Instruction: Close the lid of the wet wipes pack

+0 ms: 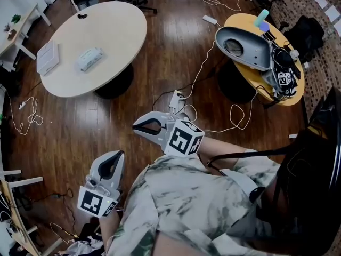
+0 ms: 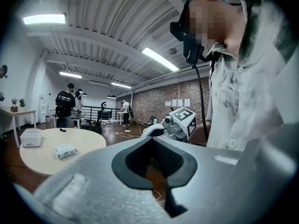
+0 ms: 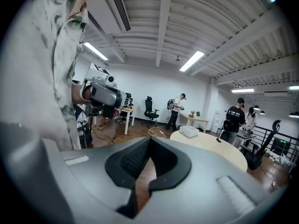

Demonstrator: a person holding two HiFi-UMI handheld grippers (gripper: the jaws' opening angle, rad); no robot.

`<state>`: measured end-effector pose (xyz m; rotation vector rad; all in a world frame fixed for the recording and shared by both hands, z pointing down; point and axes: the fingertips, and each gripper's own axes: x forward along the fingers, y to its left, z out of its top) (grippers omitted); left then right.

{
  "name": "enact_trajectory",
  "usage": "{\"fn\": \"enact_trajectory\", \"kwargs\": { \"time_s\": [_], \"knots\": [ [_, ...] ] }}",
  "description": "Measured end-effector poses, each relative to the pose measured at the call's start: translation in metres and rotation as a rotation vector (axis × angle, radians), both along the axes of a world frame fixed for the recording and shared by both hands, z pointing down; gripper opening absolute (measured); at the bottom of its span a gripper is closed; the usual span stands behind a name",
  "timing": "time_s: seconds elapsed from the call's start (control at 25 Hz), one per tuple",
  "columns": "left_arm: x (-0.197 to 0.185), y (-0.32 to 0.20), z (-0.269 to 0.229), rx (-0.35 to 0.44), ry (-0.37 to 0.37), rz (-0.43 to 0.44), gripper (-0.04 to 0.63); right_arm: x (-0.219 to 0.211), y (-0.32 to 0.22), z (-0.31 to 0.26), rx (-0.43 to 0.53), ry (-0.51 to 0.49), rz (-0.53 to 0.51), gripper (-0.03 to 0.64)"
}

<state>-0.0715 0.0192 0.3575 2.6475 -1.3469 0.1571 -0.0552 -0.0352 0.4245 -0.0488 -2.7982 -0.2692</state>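
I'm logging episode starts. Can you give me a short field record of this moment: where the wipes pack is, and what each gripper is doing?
wet wipes pack: on the round table, beside a white box
lid: too small to tell
left gripper: jaws together, empty, over the floor near the person's body
right gripper: jaws together, empty, also off the table
contact with pack: none

Round pale table (image 1: 117, 31) on wood floor (image 1: 165, 63), wet wipes pack (image 1: 89, 58), white box (image 1: 48, 57), small dark item (image 1: 81, 16) on top
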Motion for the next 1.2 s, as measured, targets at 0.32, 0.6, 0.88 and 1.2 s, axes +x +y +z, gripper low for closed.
{"fn": "enact_trajectory", "kwargs": {
  "time_s": [0.32, 0.6, 0.88, 1.2],
  "knots": [
    [-0.034, 0.095, 0.001, 0.014, 0.008, 0.018, 0.002, -0.025, 0.098, -0.016, 0.0, -0.007, 0.047, 0.003],
    [-0.042, 0.154, 0.011, -0.004, 0.024, 0.053, 0.002, -0.036, 0.166, -0.017, 0.007, 0.006, 0.064, 0.003],
    [-0.024, 0.174, 0.007, 0.008, 0.03, 0.063, 0.002, -0.016, 0.187, -0.026, 0.026, -0.005, 0.07, 0.003],
    [0.033, 0.172, 0.0, 0.019, 0.032, 0.068, 0.002, 0.042, 0.188, -0.031, 0.017, -0.021, 0.082, 0.003]
  ]
}}
